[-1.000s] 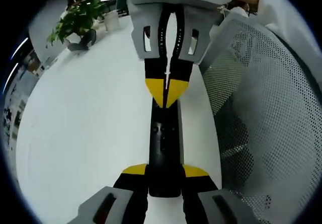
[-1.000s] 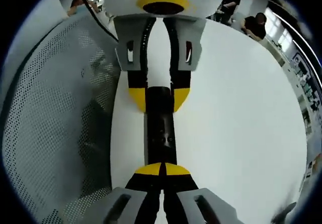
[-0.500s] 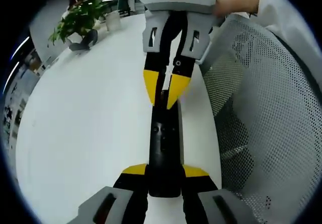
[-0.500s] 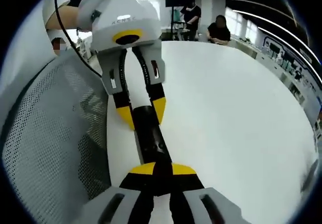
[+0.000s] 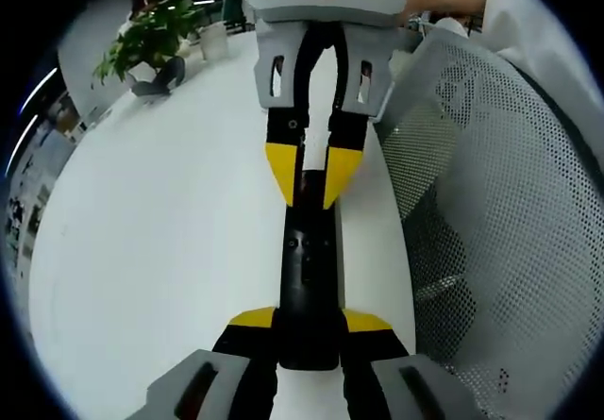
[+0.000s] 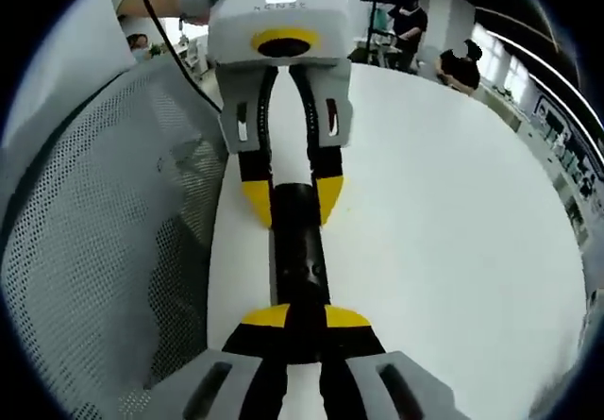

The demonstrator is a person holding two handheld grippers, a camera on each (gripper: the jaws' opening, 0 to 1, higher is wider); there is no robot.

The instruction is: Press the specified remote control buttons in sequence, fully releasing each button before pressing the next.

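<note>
A long black remote control point(image 5: 310, 269) lies lengthwise along the white table's point(image 5: 160, 231) edge. My left gripper point(image 5: 310, 321) is shut on its near end, one yellow tip on each side. My right gripper point(image 5: 312, 176) comes in from the far side, and its two yellow tips stand a little apart over the remote's far end. In the right gripper view the remote point(image 6: 300, 255) runs away from my right gripper point(image 6: 307, 318), whose tips sit slightly parted over it. At the other end, my left gripper point(image 6: 293, 201) clamps the remote.
A grey mesh chair back point(image 5: 491, 203) stands close beside the table edge point(image 6: 104, 231). A potted plant point(image 5: 146, 38) and a white cup point(image 5: 212, 38) sit at the table's far end. People point(image 6: 458, 57) sit at the table's point(image 6: 444, 231) far side.
A second ago my right gripper's tips were together on the remote. It then tilted and lifted, and the tips now stand slightly apart. My left gripper has kept its hold.
</note>
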